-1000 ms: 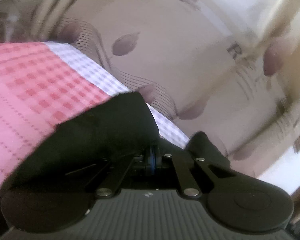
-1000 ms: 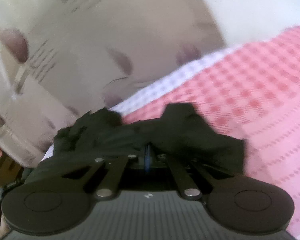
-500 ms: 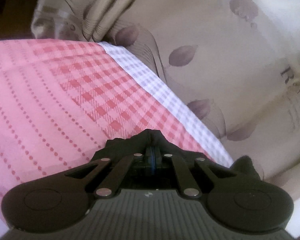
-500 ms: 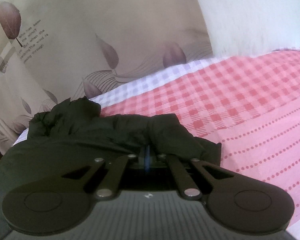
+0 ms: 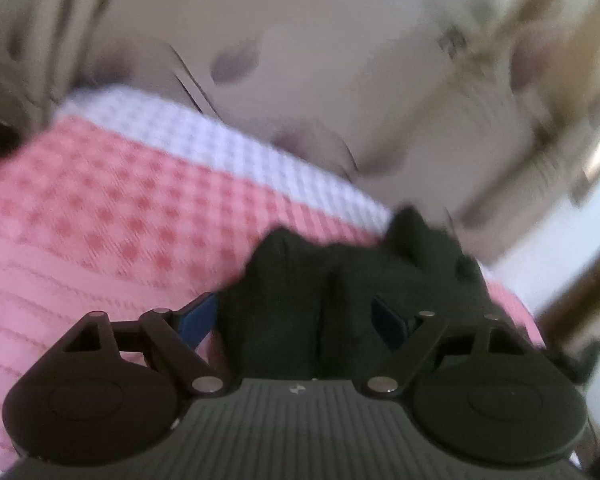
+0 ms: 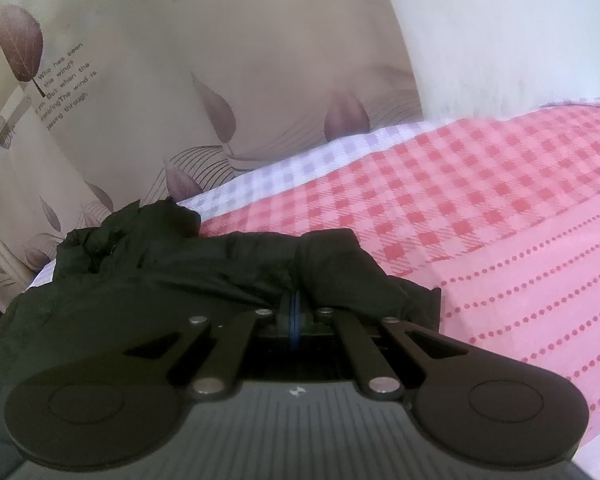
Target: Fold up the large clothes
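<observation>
A black garment [image 6: 220,264] lies bunched near the far edge of a bed with a pink checked and dotted sheet [image 6: 480,216]. My right gripper [image 6: 295,308] is shut on a fold of the garment, its blue pads pressed together. In the blurred left wrist view my left gripper [image 5: 296,320] is open, its blue pads [image 5: 194,316] spread wide apart, and the black garment [image 5: 300,300] lies between them, not pinched.
A beige curtain [image 6: 220,60] with leaf prints and text hangs right behind the bed's far edge. A white wall [image 6: 500,32] stands at the right. The bed's white checked border [image 5: 220,144] runs along the curtain.
My left gripper has opened and released the black garment; its view is blurred from motion. My right gripper stays shut on the garment and has barely moved in the last half second.
</observation>
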`<control>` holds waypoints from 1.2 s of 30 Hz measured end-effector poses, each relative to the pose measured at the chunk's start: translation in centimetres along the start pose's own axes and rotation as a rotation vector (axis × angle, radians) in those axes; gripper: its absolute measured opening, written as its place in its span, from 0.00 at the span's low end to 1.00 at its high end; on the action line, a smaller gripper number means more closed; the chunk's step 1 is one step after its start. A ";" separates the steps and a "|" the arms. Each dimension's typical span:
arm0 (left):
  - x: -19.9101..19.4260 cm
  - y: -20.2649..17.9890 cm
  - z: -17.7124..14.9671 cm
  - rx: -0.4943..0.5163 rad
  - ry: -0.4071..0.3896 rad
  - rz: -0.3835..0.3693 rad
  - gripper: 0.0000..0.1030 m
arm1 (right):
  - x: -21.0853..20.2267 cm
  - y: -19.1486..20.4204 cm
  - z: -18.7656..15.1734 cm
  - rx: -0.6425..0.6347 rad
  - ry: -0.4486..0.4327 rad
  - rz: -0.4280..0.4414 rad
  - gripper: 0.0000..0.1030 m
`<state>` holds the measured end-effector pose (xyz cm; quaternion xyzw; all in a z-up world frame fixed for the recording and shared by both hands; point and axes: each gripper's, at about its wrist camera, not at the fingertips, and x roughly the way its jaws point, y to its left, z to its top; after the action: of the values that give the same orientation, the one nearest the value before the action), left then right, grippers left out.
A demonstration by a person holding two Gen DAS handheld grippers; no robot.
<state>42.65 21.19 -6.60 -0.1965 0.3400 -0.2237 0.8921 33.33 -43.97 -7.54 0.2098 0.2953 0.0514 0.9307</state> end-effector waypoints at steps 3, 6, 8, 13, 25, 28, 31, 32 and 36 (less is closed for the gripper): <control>1.5 1.2 -1.0 -0.033 0.068 -0.146 0.81 | 0.0 0.0 0.0 0.002 0.000 -0.001 0.00; 2.3 2.6 -1.2 -0.062 0.090 -0.219 0.81 | -0.1 0.1 -0.1 0.005 -0.002 -0.001 0.00; 2.6 3.7 -1.0 -0.091 0.095 -0.273 0.75 | 0.0 0.1 -0.1 0.002 -0.003 -0.005 0.00; 3.7 5.8 -0.6 -0.131 0.122 -0.352 0.47 | -0.1 0.2 -0.1 0.000 -0.008 -0.011 0.00; 4.6 4.6 -0.6 -0.120 0.132 -0.442 0.41 | -0.2 0.3 -0.2 -0.010 -0.017 -0.019 0.00; 4.1 4.2 -0.7 -0.097 0.102 -0.435 0.35 | -0.2 0.5 -0.2 -0.022 -0.022 -0.024 0.00; 3.3 3.4 -1.0 -0.071 0.071 -0.401 0.29 | -0.3 0.4 -0.1 -0.014 -0.022 -0.019 0.01; 3.0 2.9 -1.0 -0.057 0.062 -0.377 0.27 | -0.4 0.5 0.1 -0.013 -0.020 -0.024 0.01; 2.0 1.3 -0.7 -0.026 0.044 -0.302 0.23 | -3.1 3.3 0.3 -0.057 -0.109 -0.124 0.21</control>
<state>43.85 21.05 -8.71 -0.2518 0.3290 -0.3554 0.8379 31.01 -41.80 -4.32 0.1669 0.2551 -0.0094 0.9524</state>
